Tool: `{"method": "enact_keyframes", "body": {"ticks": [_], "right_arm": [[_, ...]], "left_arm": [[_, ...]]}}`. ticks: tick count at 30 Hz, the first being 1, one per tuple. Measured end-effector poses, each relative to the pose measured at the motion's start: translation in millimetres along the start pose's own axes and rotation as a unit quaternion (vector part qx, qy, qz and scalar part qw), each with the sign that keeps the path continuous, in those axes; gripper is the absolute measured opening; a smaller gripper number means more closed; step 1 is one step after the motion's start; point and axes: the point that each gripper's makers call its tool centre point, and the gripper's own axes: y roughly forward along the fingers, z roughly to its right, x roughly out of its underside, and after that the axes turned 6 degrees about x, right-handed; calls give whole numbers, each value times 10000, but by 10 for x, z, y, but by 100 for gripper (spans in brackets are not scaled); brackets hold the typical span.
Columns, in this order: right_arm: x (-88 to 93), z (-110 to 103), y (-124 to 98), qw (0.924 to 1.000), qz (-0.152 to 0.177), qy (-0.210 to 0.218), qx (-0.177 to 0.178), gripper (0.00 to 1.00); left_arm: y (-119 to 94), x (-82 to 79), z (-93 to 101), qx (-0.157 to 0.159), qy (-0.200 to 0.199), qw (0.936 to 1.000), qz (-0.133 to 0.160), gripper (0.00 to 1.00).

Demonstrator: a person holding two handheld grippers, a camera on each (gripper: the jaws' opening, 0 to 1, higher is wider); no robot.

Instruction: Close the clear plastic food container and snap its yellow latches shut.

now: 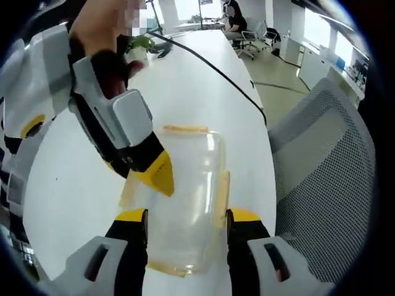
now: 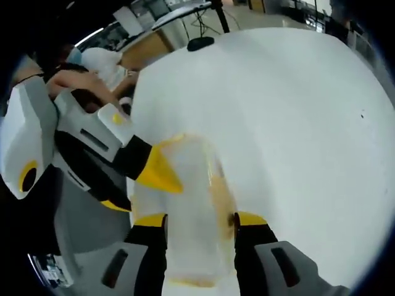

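While astride container (image 1: pixel 185 197), left claw (image 1: pixel 187 217) (agape)

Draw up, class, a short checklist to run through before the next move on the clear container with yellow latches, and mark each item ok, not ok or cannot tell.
1. Lid sits on the clear container: cannot tell; plastic too clear.
2. Container rests on the white table: ok.
3. Left gripper jaws stand either side of the container: ok.
4. Right gripper jaws stand either side of the container: ok.
5. Side yellow latch snapped shut: cannot tell.
6. Black cable lies away from the container: ok.
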Motion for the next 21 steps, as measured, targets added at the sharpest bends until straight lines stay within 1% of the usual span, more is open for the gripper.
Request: {"method": "enact_keyframes", "body": {"ticks": [4, 8, 12, 16, 21], "right_arm": [[8, -2, -1, 9999, 15, 36, -126, 42], [11, 4, 3, 9996, 25, 105, -252, 42], [5, 4, 0, 9996, -24, 83, -274, 42], [5, 16, 8, 9995, -77, 67, -283, 42], [2, 5, 2, 9995, -101, 52, -289, 42]], "left_arm": [[-1, 6, 1, -1, 38, 10000, -21, 51], [-1, 15, 11, -9, 244, 9996, -109, 51], [-1, 16, 1, -10, 317, 9994, -136, 51], [11, 38, 10, -70, 596, 9979, -229, 52], [27, 45, 6, -198, 646, 9974, -245, 52]]}}
